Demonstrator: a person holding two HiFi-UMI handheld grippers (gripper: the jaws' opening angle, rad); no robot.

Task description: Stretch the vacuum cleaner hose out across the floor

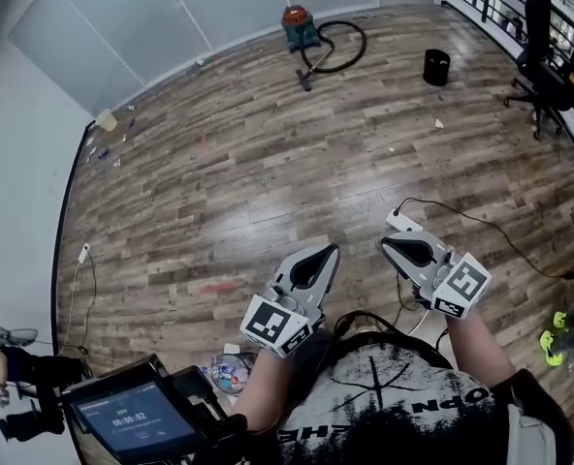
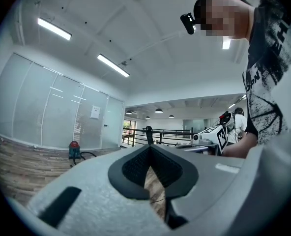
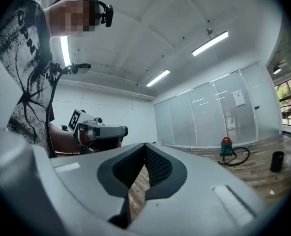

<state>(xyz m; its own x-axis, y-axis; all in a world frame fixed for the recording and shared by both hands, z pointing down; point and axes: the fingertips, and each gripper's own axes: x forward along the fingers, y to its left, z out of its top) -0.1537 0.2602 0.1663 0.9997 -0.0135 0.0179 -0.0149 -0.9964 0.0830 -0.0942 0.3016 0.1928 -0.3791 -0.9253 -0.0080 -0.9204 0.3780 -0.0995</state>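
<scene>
Both tongs are clenched on nothing, side by side close to the person's chest: the left tongs and the right tongs; the vacuum cleaner stands far ahead of them across the floor; its hose lies looped just beside it, untouched. The step in hand is probably the approach; once there, one pair should release, take the hose near its free end, and draw it low and steadily away from the canister.

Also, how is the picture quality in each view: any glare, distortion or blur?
Head view: fisheye curves the walls, pale glare lies on the wood floor, the far vacuum cleaner is small. Left gripper view: dark corners, bright ceiling lights. Right gripper view: same dark corners, strip light overexposed.
</scene>
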